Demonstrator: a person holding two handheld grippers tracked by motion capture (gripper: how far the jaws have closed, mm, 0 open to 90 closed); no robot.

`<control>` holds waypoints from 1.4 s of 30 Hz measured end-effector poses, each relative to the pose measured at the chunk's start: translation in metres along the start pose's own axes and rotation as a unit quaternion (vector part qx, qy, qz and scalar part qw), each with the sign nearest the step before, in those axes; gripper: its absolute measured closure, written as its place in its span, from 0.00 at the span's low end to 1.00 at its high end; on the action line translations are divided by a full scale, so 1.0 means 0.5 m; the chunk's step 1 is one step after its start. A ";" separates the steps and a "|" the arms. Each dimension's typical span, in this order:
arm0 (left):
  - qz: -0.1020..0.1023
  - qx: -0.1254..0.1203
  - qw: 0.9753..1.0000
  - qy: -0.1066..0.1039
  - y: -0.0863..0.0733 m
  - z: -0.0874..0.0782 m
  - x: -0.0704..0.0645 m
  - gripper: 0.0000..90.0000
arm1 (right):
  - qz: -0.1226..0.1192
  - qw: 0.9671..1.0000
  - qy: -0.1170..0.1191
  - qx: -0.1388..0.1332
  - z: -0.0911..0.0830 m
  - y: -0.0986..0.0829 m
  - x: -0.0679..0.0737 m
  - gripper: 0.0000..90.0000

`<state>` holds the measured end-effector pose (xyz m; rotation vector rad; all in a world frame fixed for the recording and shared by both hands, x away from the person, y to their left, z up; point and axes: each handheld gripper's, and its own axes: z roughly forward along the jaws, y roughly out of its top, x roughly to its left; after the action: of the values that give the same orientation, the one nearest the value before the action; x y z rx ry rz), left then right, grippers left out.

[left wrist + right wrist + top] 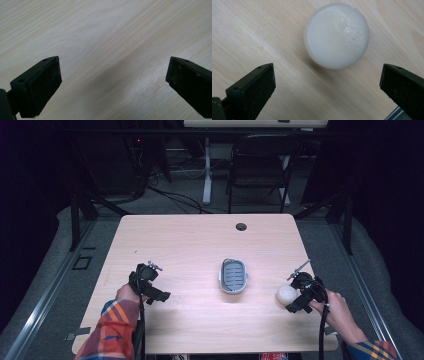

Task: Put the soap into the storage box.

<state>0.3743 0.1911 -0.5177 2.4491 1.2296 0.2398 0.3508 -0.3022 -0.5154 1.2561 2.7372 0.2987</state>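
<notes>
table: pale wood | chair behind | room: dark

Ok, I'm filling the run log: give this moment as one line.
right claw: open, just short of white ball | left claw: open over bare table | grey basket: mid-table, untouched

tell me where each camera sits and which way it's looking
High view: above the person's side, looking forward and down on the table; both sleeved forearms, left gripper, right gripper, grey basket.
Left gripper view: rides the left gripper, facing bare wood between its open jaws.
Right gripper view: rides the right gripper, facing the white ball beyond its open jaws.
Shared: the ball appears in the high and right gripper views.
</notes>
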 end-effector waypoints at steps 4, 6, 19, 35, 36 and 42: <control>0.000 0.000 1.000 0.000 0.000 0.000 0.000 0.00 | 0.002 1.000 0.001 -0.001 0.004 0.011 -0.005 0.00; 0.000 -0.001 1.000 -0.001 0.000 0.000 0.000 0.00 | -0.001 1.000 0.001 0.004 0.005 0.018 -0.008 0.00; 0.000 0.000 1.000 -0.001 0.000 0.000 0.001 0.00 | -0.021 0.999 0.007 0.039 0.019 0.063 -0.020 0.00; 0.000 0.000 1.000 -0.002 0.000 0.001 0.001 0.00 | -0.031 0.998 0.009 0.053 0.047 0.097 -0.014 0.18; 0.000 0.000 1.000 -0.003 0.000 0.001 0.001 0.00 | -0.034 0.998 0.007 0.055 0.047 0.098 -0.014 0.17; 0.001 0.000 1.000 -0.003 0.000 0.001 0.001 0.00 | -0.038 0.998 0.006 0.058 0.054 0.101 -0.013 0.18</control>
<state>0.3747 0.1916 -0.5181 2.4496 1.2262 0.2317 0.3973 -0.2715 -0.5299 1.1748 2.8403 0.1429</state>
